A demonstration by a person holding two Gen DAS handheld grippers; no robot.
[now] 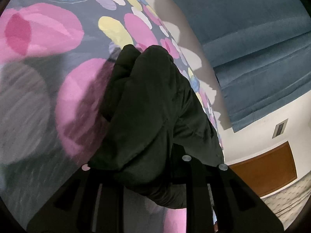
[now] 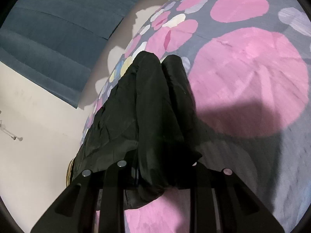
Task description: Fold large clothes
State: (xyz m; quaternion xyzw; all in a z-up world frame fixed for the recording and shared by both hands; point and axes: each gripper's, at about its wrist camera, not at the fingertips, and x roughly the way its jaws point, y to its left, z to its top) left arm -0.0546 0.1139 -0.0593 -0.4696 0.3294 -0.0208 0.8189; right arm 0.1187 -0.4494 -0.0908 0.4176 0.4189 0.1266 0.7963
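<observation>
Both claws (image 1: 153,174) (image 2: 157,176), angled downward, pinching black garment (image 1: 151,106) above spotted rug (image 1: 48,29).

The left gripper (image 1: 153,174) has its jaws clamped on a black garment (image 1: 151,104) above a dotted rug (image 1: 44,58).

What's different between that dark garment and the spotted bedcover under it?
The black garment is one plain dark colour; the bedcover is grey with pink, yellow and blue circles. The garment is bunched into folds and held up by the left gripper and right gripper; the bedcover lies spread flat. Both are soft cloth.
</observation>
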